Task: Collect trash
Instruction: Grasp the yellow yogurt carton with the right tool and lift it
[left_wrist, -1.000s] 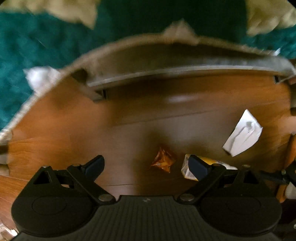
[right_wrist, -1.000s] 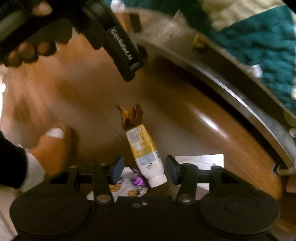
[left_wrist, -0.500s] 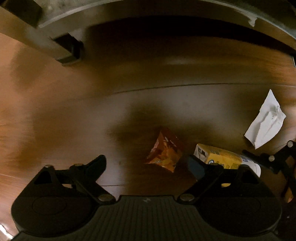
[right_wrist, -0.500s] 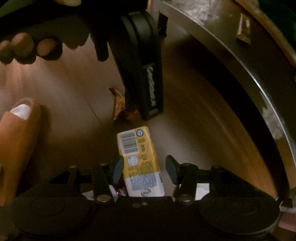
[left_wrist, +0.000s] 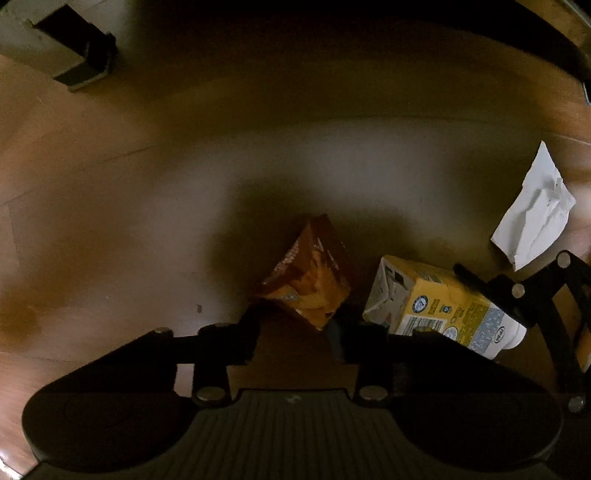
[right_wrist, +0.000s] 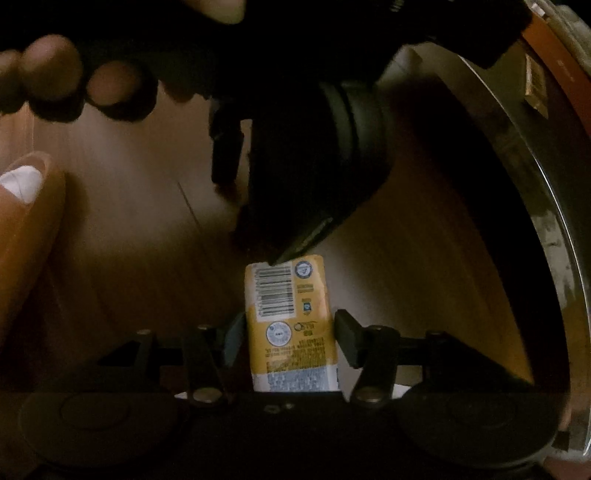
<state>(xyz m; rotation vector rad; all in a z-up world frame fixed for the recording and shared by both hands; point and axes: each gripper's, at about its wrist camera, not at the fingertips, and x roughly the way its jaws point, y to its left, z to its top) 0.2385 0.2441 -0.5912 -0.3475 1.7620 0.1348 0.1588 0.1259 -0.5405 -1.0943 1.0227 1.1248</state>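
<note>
A crumpled orange snack wrapper (left_wrist: 306, 280) lies on the wooden floor. My left gripper (left_wrist: 297, 319) points down at it and its jaws are closing, with both fingertips against the wrapper's lower corners. A yellow drink carton (right_wrist: 291, 317) lies flat beside the wrapper. My right gripper (right_wrist: 290, 332) straddles the carton with its jaws opening, fingers standing along its two long sides. In the left wrist view the carton (left_wrist: 443, 310) sits to the right, with the right gripper's fingers (left_wrist: 517, 291) over its far end. The left gripper's black body (right_wrist: 314, 166) hides the wrapper in the right wrist view.
A crumpled white paper (left_wrist: 535, 214) lies on the floor at the right. A metal furniture leg (left_wrist: 74, 55) stands at the upper left and a curved metal rim (right_wrist: 554, 221) runs down the right. A person's foot (right_wrist: 26, 221) rests at the left. The scene is dim.
Both grippers have come down close to the floor. The left jaws have narrowed from wide apart onto the orange wrapper. The carton now sits deeper between the right fingers.
</note>
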